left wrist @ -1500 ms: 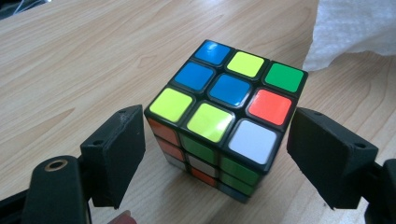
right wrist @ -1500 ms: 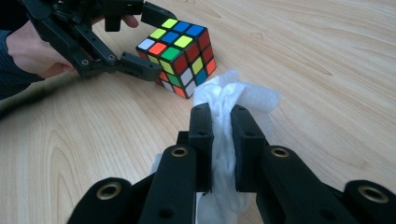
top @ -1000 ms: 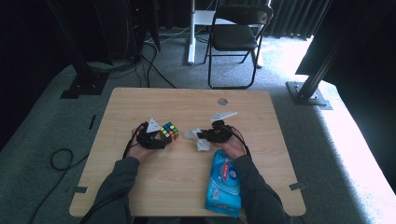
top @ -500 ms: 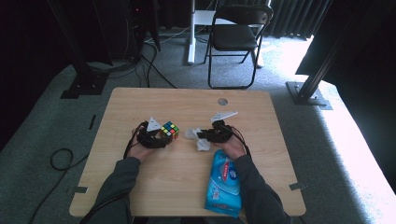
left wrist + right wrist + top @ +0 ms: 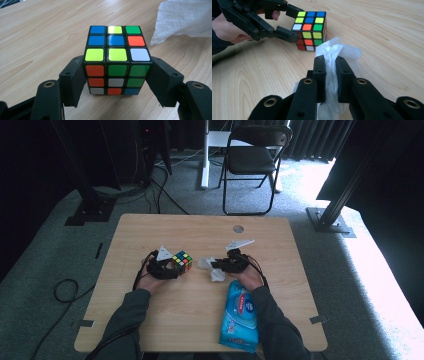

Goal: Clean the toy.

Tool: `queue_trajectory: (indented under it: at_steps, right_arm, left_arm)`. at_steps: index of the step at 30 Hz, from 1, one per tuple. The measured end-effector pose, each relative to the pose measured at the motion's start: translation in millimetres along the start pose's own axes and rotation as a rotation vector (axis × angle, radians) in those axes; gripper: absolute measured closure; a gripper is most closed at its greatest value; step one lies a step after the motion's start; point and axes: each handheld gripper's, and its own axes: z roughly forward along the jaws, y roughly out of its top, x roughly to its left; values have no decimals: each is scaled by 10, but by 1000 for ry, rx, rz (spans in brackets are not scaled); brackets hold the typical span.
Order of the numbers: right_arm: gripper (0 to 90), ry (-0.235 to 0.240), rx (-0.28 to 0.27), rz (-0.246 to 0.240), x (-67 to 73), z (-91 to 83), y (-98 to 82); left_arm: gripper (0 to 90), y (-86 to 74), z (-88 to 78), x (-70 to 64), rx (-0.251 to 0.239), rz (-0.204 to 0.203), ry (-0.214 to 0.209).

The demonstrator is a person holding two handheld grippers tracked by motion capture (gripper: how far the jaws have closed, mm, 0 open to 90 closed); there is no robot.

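Left gripper (image 5: pixel 115 82) clamped on the cube (image 5: pixel 115 58), resting on the table (image 5: pixel 280 250) at 9 o'clock from the wipe (image 5: pixel 335 53). Right gripper (image 5: pixel 330 68) pinches the wipe shut. Risk: the side-face hold is shallow, so hard wiping could twist the cube loose; the thin wipe could also slip out.

- A scrambled colour cube (image 5: pixel 117 61) stands flat on the wood at the centre of the left gripper view, its top face showing blue, yellow, green, orange and white stickers, its sides clamped between two black jaws.
- A crumpled white wipe (image 5: pixel 334 56) (thin, slightly translucent) rises bunched at the centre of the right gripper view, pinched between two jaws, just beside the cube's lower corner.
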Motion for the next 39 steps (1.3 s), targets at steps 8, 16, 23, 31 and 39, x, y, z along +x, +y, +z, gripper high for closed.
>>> queue_trajectory:
  at_steps: [8,16,23,31,39]
  right_arm:
    - [810,1,1,-2,1,1,0]
    - [810,1,2,-4,1,3,0]
    - [810,2,6,-5,0,7,1]
    - [810,4,6,-6,-1,7,2]
    - [810,4,4,-5,-2,5,2]
  left_arm:
    - [325,-45,28,25,1,-18,-11]
    - [271,-38,59,56,8,-26,-15]
    - [254,12,82,38,12,0,-3]
    - [338,15,103,24,17,-3,-1]
    - [344,40,75,-1,18,2,24]
